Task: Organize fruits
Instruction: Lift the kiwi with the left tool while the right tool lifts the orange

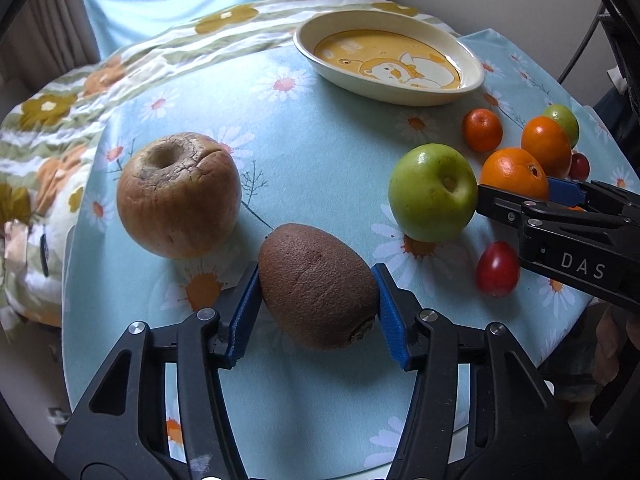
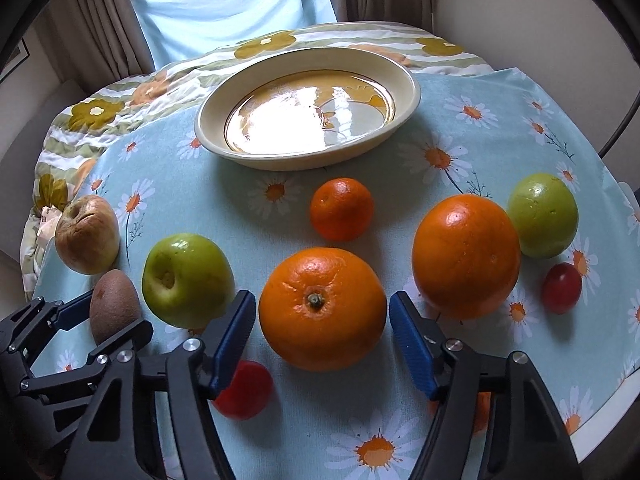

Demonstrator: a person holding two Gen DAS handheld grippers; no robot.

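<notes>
My left gripper has its blue pads against both sides of a brown kiwi that rests on the tablecloth; it also shows in the right wrist view. My right gripper is open around a large orange, with a small gap at each pad. A wrinkled brown apple, a green apple, a second orange, a small mandarin, a pale green fruit and two red fruits lie around. An empty cream oval dish sits at the back.
The table has a light blue daisy cloth over a striped flowered cloth. Curtains and a window are behind. The table's front right edge is close to my right gripper.
</notes>
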